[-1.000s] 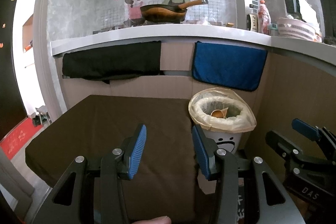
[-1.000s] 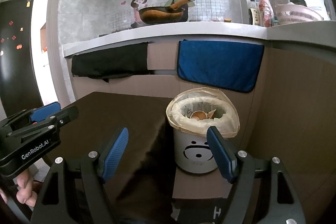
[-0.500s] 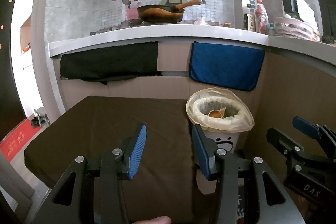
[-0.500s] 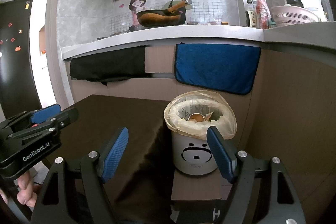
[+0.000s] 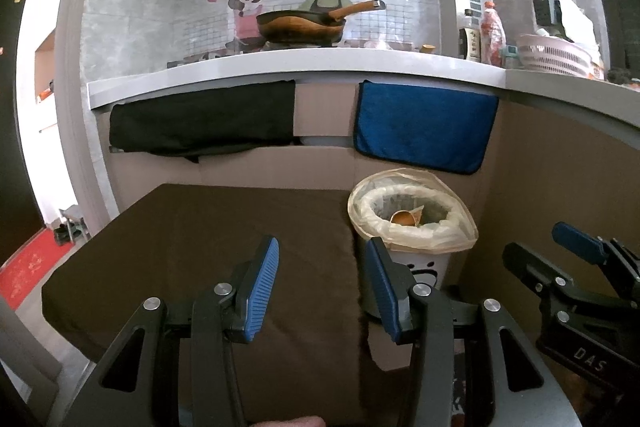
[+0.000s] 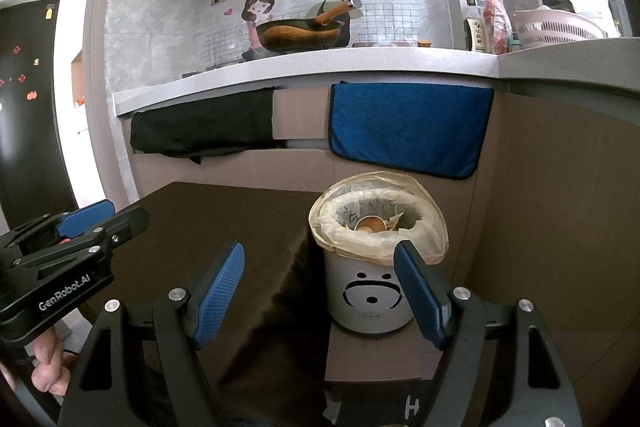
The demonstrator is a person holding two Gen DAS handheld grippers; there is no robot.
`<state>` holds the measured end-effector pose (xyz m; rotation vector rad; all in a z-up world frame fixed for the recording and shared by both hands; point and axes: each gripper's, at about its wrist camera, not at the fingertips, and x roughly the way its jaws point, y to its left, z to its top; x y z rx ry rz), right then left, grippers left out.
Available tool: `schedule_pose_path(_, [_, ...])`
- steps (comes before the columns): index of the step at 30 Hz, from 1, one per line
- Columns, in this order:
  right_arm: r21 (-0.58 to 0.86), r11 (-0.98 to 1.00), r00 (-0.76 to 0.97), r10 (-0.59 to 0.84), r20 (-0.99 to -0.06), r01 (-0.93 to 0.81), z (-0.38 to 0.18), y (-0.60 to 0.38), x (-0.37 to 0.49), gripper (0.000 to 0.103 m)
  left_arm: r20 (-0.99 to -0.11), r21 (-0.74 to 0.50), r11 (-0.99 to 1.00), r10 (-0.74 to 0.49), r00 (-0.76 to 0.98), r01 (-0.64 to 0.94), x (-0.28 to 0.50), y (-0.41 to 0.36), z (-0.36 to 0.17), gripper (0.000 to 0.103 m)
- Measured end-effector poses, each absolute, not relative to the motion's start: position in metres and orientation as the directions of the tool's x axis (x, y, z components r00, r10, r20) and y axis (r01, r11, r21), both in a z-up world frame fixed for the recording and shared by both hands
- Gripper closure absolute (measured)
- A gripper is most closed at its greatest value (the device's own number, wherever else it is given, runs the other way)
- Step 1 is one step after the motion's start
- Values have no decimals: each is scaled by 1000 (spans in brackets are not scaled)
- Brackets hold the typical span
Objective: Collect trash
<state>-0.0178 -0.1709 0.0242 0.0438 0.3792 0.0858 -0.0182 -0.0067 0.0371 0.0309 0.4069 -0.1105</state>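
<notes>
Lined trash bin: scraps inside. My left gripper and right gripper: wide, empty. I judged collection finished; next, tying the liner.

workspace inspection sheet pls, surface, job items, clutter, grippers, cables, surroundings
surface: dark brown cloth-covered table, bare where visible.
job's things: white trash bin with a face print, bag-lined, standing on a lower ledge right of the table; a brown cup-like scrap and other scraps inside.
clutter: nothing seen on the table.
grippers: left gripper and right gripper both have jaws open, holding nothing.
cables: nothing seen.
surroundings: wok on the counter, black cloth and blue towel hanging below its edge, bottles and pink basket at right.
</notes>
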Motion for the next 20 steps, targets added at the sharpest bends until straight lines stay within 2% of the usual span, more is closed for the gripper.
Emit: schedule_pose_path(20, [60,996,925,83,-371,-65,25,-177,-18,28,-422,6,992,-111,900,126,-14,-4,33,56])
